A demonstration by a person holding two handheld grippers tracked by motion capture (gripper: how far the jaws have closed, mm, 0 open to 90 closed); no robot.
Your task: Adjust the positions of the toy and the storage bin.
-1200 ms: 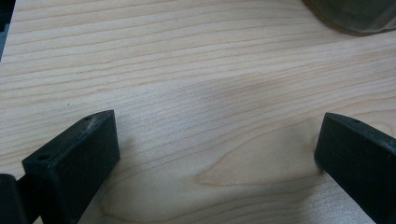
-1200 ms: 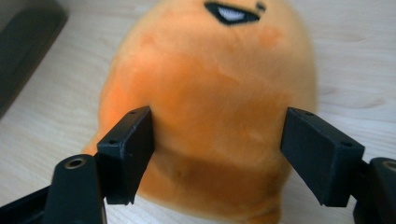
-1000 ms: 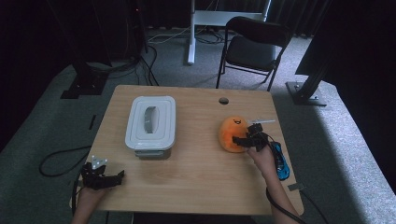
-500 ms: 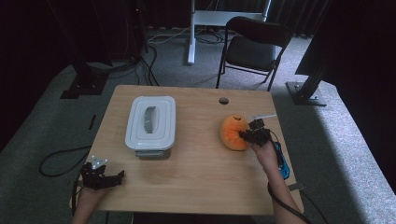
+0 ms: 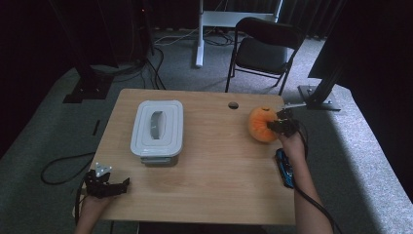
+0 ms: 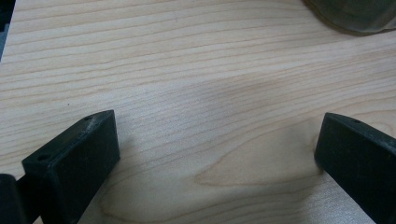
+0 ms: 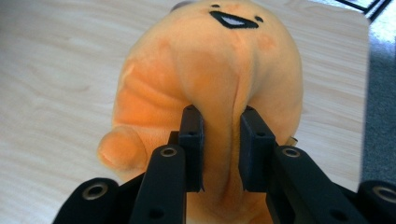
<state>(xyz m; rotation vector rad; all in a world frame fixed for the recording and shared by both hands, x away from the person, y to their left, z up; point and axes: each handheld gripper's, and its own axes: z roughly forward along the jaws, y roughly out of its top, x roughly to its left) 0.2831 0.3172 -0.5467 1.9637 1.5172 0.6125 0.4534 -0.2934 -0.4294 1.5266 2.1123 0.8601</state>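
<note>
An orange plush toy [image 5: 260, 124] with a small black mouth is at the right side of the wooden table [image 5: 214, 185]. My right gripper [image 5: 278, 124] holds it from the right. In the right gripper view the jaws have just closed and pinch a fold of the plush toy [image 7: 215, 70] between the pads of the right gripper [image 7: 220, 116]. My left gripper [image 5: 117, 183] rests at the table's front left corner. Its jaws stand wide apart over bare wood, the left gripper [image 6: 217, 140] holding nothing.
A white lidded container [image 5: 157, 129] stands left of the table's middle; its dark edge [image 6: 355, 16] shows at the top right of the left gripper view. A blue object [image 5: 285, 168] lies by the right edge. A cable hole [image 5: 233, 105] is at the back. A folding chair [image 5: 265, 48] stands behind.
The right gripper has closed on the plush toy and carried it to the right and toward the table's far side. The left gripper has stayed put.
</note>
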